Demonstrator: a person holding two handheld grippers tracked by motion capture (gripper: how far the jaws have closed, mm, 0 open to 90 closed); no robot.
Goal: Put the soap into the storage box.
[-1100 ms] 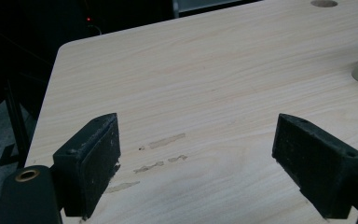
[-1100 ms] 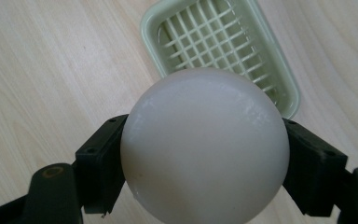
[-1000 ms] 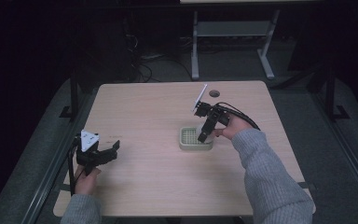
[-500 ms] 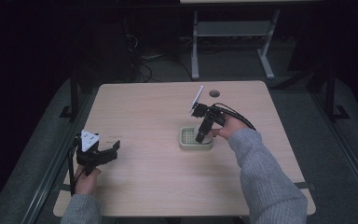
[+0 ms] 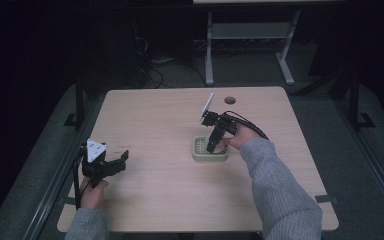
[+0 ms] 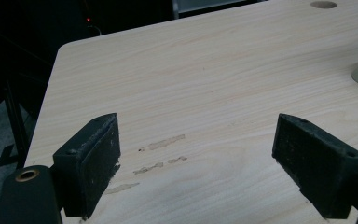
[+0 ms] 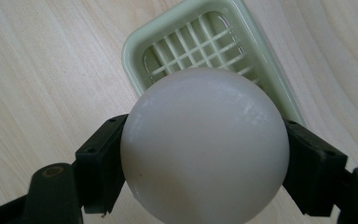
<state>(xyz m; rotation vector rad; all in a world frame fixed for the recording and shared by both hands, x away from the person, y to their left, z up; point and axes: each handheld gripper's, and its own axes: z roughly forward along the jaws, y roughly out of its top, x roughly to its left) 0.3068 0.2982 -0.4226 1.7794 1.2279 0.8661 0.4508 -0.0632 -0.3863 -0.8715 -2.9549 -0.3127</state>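
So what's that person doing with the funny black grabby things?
The person's right gripper is squeezing a white ball and holding it just above a small pale green tray on the wooden table. The left gripper is open, holding nothing, waiting over the table's near left side.

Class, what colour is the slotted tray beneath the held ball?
Pale green slotted plastic tray, clearest in the right gripper view.
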